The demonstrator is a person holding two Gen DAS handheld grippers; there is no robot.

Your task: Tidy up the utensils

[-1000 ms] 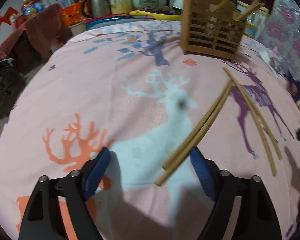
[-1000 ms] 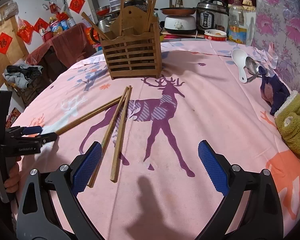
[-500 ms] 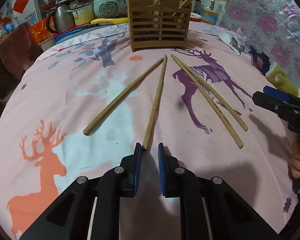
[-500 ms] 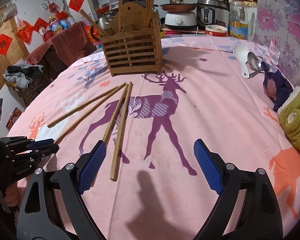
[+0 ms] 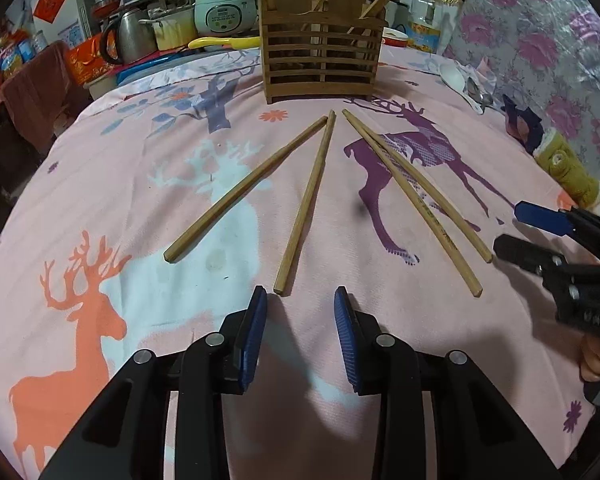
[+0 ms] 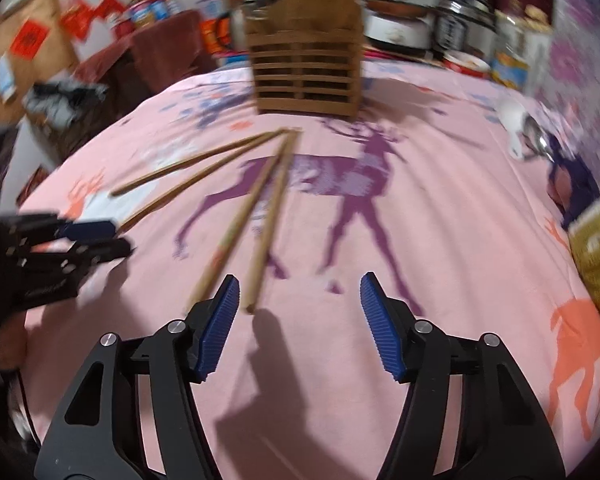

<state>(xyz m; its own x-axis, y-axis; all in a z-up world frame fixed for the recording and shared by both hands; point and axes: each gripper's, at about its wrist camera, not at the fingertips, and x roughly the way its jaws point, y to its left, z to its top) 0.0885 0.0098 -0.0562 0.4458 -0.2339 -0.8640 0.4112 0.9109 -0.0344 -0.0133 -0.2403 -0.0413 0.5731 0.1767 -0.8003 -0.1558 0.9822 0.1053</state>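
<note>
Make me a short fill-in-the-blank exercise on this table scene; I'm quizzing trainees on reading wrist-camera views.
1. The number of chopsticks lying loose on the tablecloth is ____.
2. The far ends of the chopsticks point toward the wooden ____, which already has chopsticks standing in it.
3. The left gripper is open and holds ____.
4. The deer under the right-hand pair is coloured ____.

Missing words: four; holder; nothing; purple

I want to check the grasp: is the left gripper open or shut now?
Open. The left gripper shows a clear gap between its blue pads, and the nearest chopstick lies on the cloth just ahead, not held.
</note>
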